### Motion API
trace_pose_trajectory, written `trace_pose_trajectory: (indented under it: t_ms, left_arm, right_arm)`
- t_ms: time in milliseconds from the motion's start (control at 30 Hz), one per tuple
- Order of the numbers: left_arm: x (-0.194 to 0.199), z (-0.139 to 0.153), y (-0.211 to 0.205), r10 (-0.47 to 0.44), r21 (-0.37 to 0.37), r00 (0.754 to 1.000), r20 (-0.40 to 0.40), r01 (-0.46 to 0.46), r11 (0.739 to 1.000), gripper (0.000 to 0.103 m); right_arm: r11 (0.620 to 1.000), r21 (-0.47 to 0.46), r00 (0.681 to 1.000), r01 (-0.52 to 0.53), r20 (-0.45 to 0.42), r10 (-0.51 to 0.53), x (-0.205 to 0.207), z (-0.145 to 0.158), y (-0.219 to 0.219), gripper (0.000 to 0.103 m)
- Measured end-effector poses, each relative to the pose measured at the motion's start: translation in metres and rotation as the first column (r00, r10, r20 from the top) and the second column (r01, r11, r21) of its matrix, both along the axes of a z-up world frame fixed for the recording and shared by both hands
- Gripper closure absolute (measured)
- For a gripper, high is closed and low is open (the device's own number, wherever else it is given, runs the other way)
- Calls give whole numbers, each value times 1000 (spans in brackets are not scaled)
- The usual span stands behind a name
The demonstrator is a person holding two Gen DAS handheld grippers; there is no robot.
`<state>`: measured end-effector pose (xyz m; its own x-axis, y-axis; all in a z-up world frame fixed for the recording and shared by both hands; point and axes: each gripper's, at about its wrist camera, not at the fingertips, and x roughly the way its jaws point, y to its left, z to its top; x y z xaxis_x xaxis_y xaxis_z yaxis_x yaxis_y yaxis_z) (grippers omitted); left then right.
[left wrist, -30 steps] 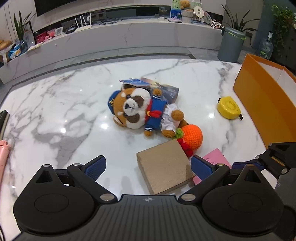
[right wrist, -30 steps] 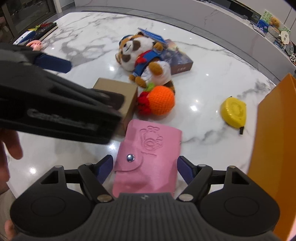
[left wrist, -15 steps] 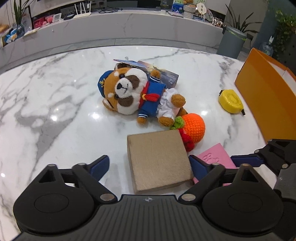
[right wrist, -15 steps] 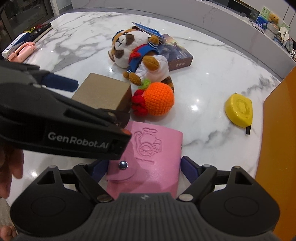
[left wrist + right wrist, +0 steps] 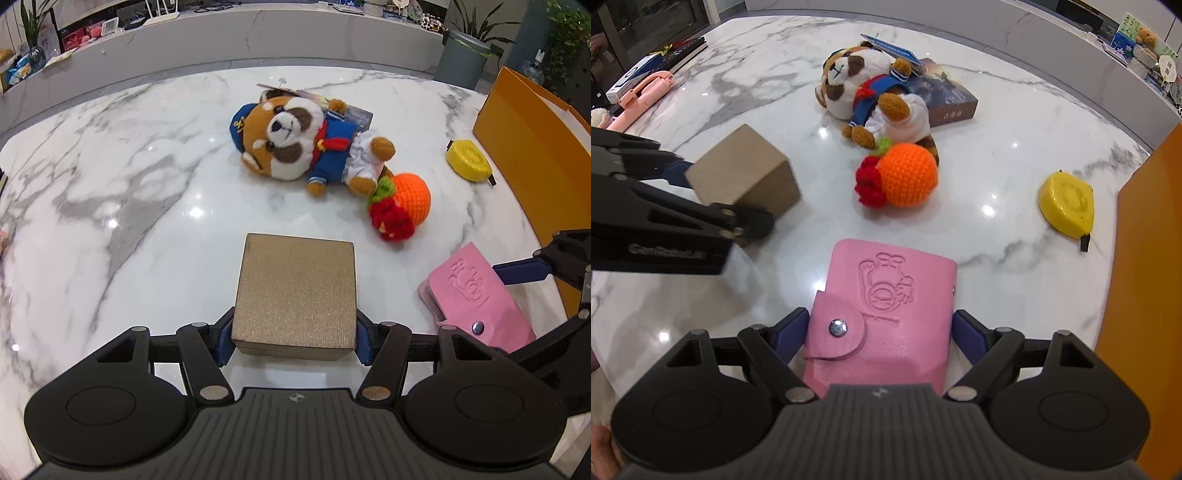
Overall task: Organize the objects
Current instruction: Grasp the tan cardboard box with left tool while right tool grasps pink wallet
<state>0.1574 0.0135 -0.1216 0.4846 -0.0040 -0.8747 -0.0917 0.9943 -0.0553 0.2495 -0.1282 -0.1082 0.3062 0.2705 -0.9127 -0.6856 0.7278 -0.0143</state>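
A tan square box (image 5: 295, 288) sits between the fingers of my left gripper (image 5: 294, 325). Its jaws are closing and both blue pads press the box's sides. The right wrist view shows the same box (image 5: 738, 173) gripped at the left. A pink snap wallet (image 5: 882, 295) lies on the marble table (image 5: 997, 122) between the fingers of my right gripper (image 5: 881, 321). Those pads stand close beside its edges without squeezing it. In the left wrist view the wallet (image 5: 476, 291) lies at the right, with a blue finger (image 5: 521, 269) of the right gripper beyond it.
A plush red panda (image 5: 295, 140) lies mid-table on a dark book (image 5: 945, 96), with an orange crochet fruit (image 5: 410, 194) at its feet. A yellow tape measure (image 5: 467, 160) lies near an orange bin (image 5: 535, 147) at the right edge. Pink and dark items (image 5: 646, 88) line the far left.
My left gripper moved forward and down over the tan box, and its wide jaws closed onto the box's sides. The right gripper's fingers spread slightly around the wallet.
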Motion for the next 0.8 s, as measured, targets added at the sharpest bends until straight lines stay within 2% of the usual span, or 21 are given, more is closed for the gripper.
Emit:
trace_pose_trajectory:
  t_ms: [133,300,400,467,800]
  left_arm:
    - [-5,0,1,1,-5,1000,9,-1,1000,34]
    - [-2,-2,-3,-10,23,1000,3,10,1000,34]
    - [-1,-2,-5,-8,32,1000,5,8,999,35]
    - [-2,-3,-7,-14,42,1000,10,13,999,35]
    - [-8,-2,-13,-42,38,999,17,41,998,35]
  right_arm:
    - [999,-22,999,-27,-33,26,-4,-1,2,11]
    - [999,-32,999,-7,-38,5,-5,-1,4,11]
    - [999,-32,999,-11,-40,10,-5,0,5,13]
    - [999,-25,999,-21,-30,20,-6,2,6,20]
    - [996,-34,997,-79,12,79,-12,5,8,22]
